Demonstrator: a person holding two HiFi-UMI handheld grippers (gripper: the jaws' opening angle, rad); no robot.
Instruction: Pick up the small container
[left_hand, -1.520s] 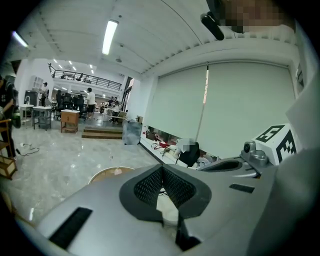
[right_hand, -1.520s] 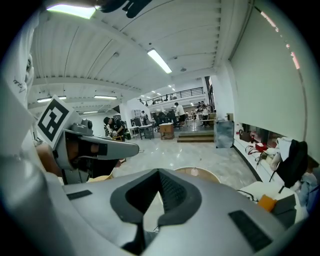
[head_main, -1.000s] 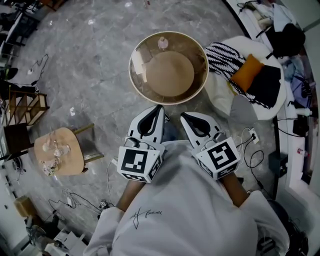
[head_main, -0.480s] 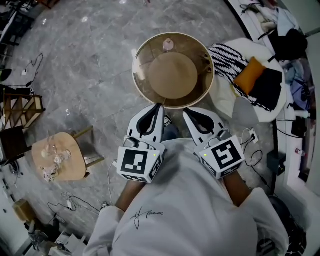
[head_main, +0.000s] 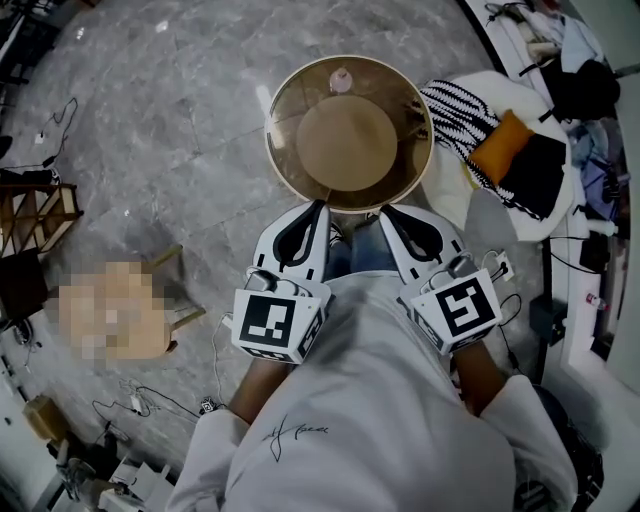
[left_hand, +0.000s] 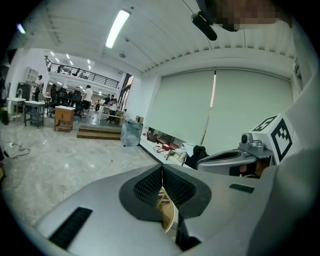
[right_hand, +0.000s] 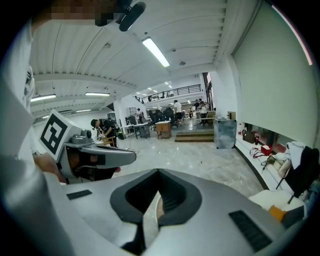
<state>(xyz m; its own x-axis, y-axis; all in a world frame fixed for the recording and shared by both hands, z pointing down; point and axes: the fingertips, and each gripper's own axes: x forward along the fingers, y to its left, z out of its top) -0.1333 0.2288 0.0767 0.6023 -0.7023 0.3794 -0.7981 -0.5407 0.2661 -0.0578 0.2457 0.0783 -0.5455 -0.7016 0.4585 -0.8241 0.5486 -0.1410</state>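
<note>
The small container (head_main: 342, 80), pale pink and clear, stands at the far edge of a round glass-topped table (head_main: 278, 160) in the head view. My left gripper (head_main: 319, 206) and right gripper (head_main: 384, 212) are side by side at the table's near rim, both pointing toward it. Both are shut and hold nothing. The container is a full table's width beyond them. In the left gripper view the left gripper (left_hand: 161, 168) has its jaws meeting at the tip, with the right gripper (left_hand: 235, 159) alongside. In the right gripper view the right gripper (right_hand: 157, 171) is likewise shut. The container is hidden in both gripper views.
A white armchair (head_main: 455, 190) with a striped blanket (head_main: 455, 105) and an orange cushion (head_main: 497, 147) stands right of the table. A low wooden stool (head_main: 165, 290) and a wooden rack (head_main: 40, 210) are at the left. Cables (head_main: 505, 300) lie on the marble floor.
Both grippers have moved forward toward the round table, and their tips now reach its near rim. The right gripper has also shifted slightly right. Both stay shut.
</note>
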